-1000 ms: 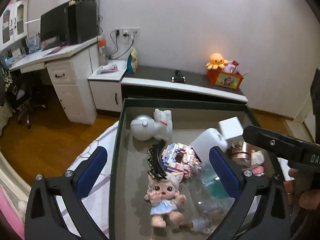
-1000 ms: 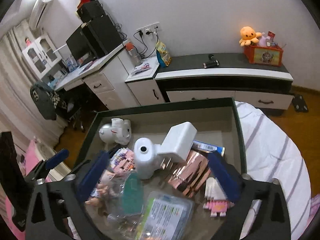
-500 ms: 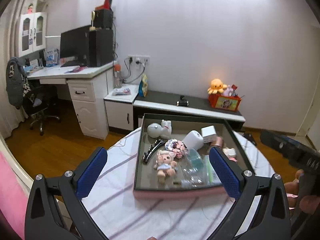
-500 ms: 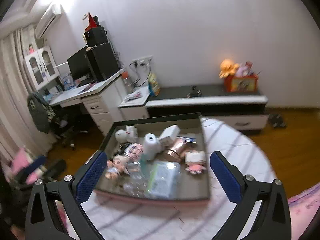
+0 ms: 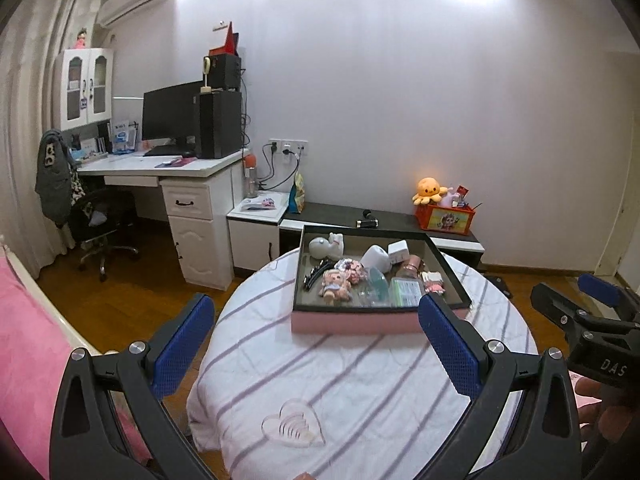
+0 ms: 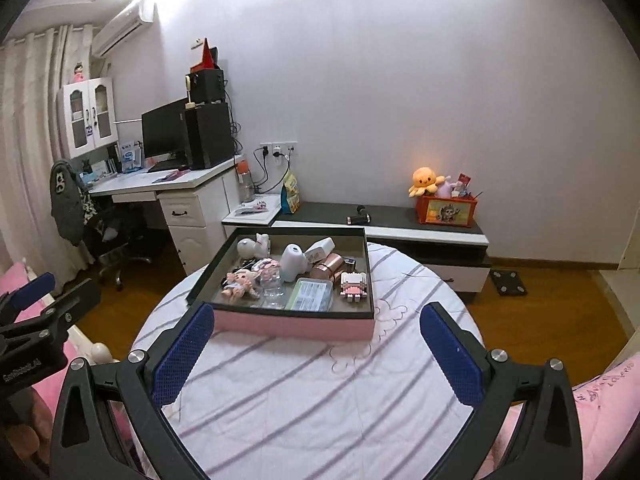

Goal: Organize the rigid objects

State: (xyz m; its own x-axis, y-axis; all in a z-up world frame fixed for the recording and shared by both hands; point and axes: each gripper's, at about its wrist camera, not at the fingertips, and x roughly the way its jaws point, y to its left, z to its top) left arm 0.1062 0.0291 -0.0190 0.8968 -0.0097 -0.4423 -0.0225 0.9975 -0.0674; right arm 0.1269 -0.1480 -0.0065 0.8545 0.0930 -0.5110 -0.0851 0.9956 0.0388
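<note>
A shallow box [image 5: 380,322] [image 6: 292,325] with pink sides and a dark rim sits on the far half of a round table [image 5: 360,392] [image 6: 320,400] under a striped white cloth. It holds a small doll [image 5: 335,285] [image 6: 240,282], a black hair clip [image 5: 314,274], a white figurine [image 5: 326,245] [image 6: 253,245], a white bottle [image 6: 292,262], a copper item [image 6: 329,267], a green-labelled case [image 6: 314,300] and a pink block figure [image 6: 352,286]. My left gripper [image 5: 316,344] and right gripper [image 6: 316,354] are both open and empty, held back over the table's near side.
A white desk [image 5: 160,168] with monitor and an office chair [image 5: 96,220] stand at left. A low dark cabinet [image 6: 400,220] with an orange toy box [image 6: 446,208] runs along the far wall. Pink bedding [image 5: 28,340] lies at the lower left.
Both grippers have pulled back and up from right over the box, so the whole table and room now show. Both stay open and empty.
</note>
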